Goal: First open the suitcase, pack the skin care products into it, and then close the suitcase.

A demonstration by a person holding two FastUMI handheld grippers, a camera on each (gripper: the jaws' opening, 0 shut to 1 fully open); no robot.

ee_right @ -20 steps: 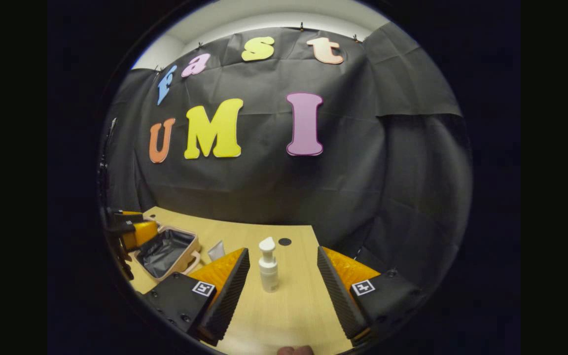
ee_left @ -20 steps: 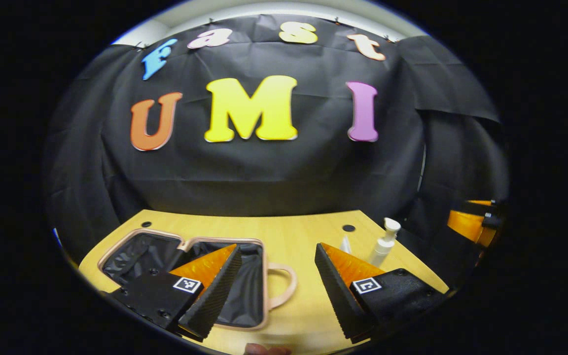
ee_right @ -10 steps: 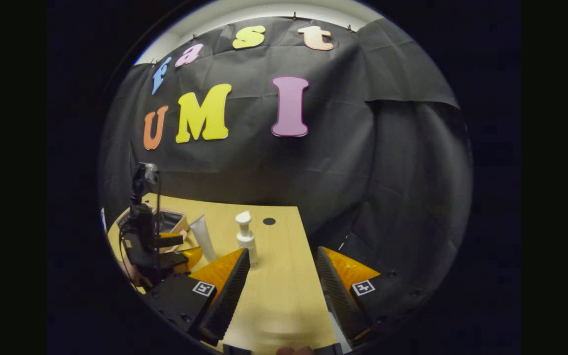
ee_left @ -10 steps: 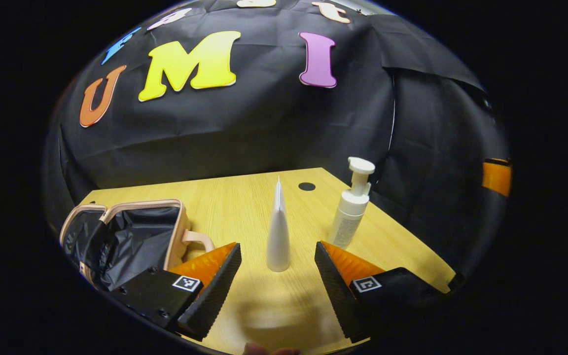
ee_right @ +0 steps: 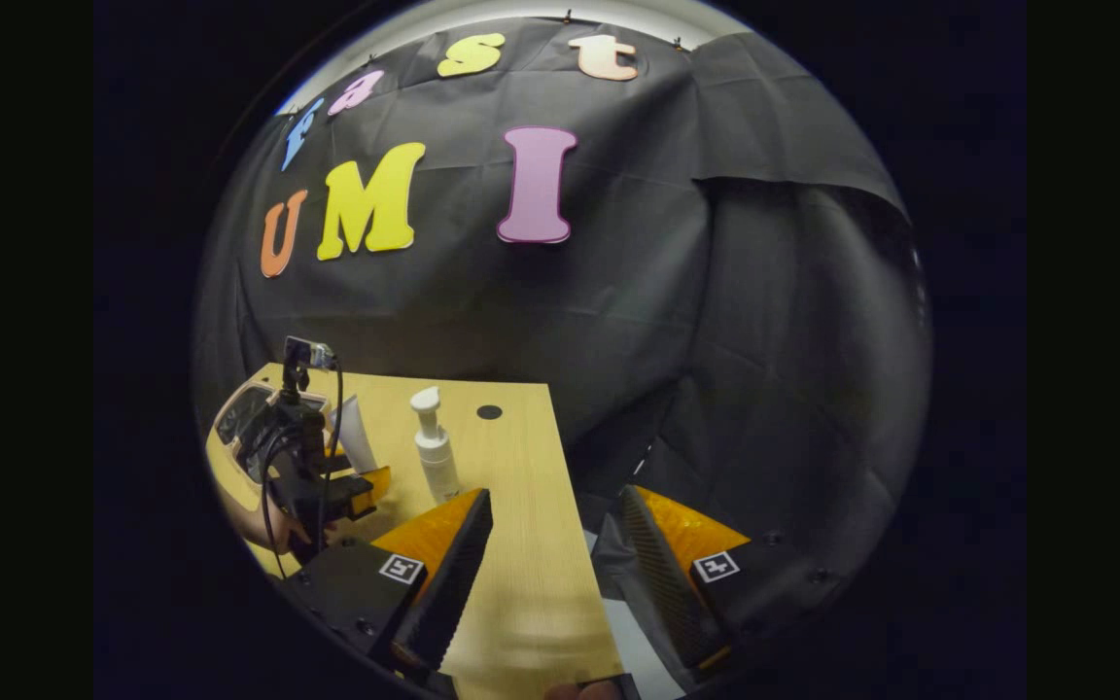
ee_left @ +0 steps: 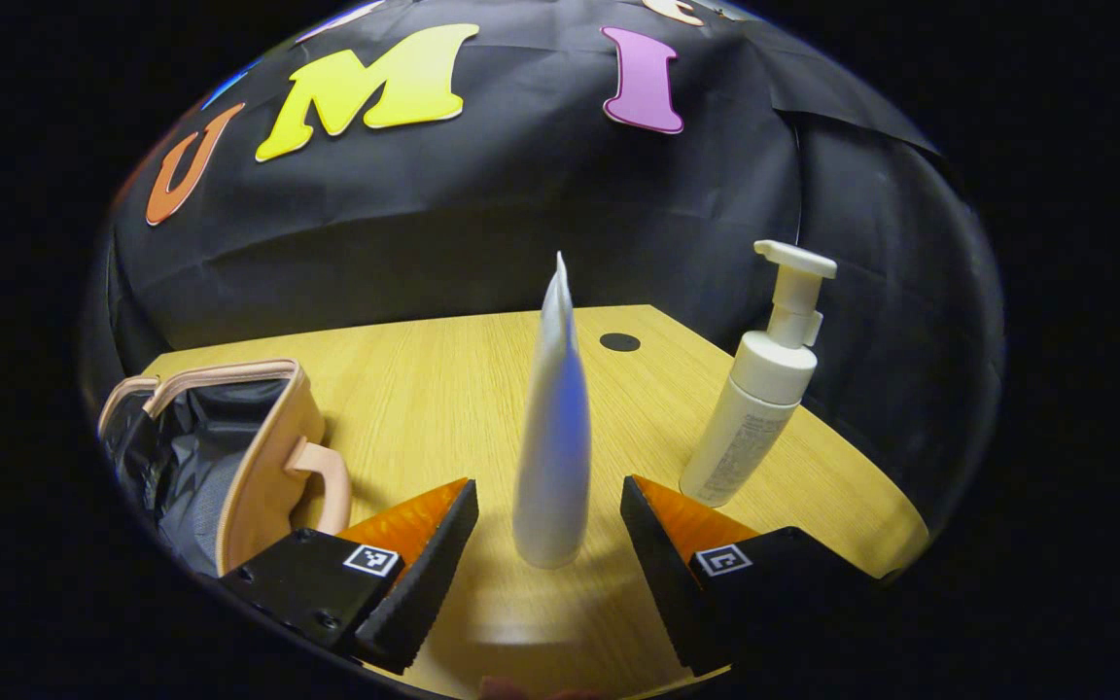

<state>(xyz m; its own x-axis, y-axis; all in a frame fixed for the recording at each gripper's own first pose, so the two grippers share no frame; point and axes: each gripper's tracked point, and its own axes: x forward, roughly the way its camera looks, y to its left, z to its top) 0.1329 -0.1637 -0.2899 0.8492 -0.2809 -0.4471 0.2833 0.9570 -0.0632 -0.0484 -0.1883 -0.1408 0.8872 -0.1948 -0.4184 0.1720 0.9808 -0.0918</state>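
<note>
Left gripper view: left gripper (ee_left: pixel 545 525) fingers are standing wide open, straddling the upright tube (ee_left: pixel 552 437), gripping nothing. Uneven closing risks toppling it on the desk (ee_left: pixel 424 379).

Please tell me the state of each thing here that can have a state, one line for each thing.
Suitcase: open, dark lining showing.
Tube: upright, between the open left tool's fingers, ungripped.
Pump bottle: upright on the table.
Right tool: open, holding nothing.
</note>
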